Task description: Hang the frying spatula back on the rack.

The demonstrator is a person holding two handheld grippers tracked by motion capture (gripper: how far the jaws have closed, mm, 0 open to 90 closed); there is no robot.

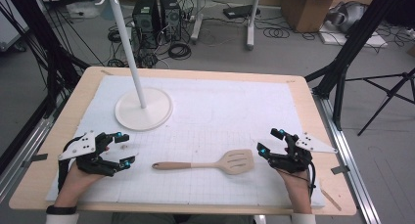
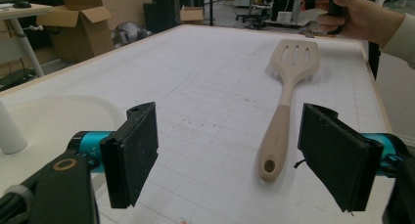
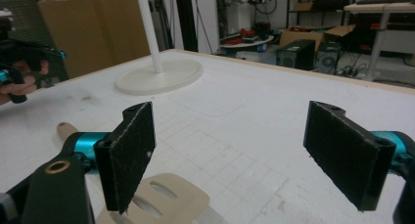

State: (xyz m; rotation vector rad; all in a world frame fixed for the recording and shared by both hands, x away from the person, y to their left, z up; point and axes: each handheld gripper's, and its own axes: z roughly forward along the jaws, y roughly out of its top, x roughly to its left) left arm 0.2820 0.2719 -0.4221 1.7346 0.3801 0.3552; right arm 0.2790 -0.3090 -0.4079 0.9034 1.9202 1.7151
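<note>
A beige slotted spatula (image 1: 210, 162) lies flat on the white gridded mat (image 1: 210, 116), handle to the left, blade to the right. My left gripper (image 1: 124, 148) stands open just left of the handle's end, nothing between its jaws. In the left gripper view the spatula (image 2: 286, 104) stretches away beyond the wide jaws. My right gripper (image 1: 270, 141) is open just right of the blade, apart from it. In the right gripper view the slotted blade (image 3: 164, 199) shows low under the left jaw.
A white stand with a round base (image 1: 143, 109) and tall pole rises at the mat's back left. The wooden table edge (image 1: 313, 111) frames the mat. Tripod legs, cables and boxes stand on the floor beyond.
</note>
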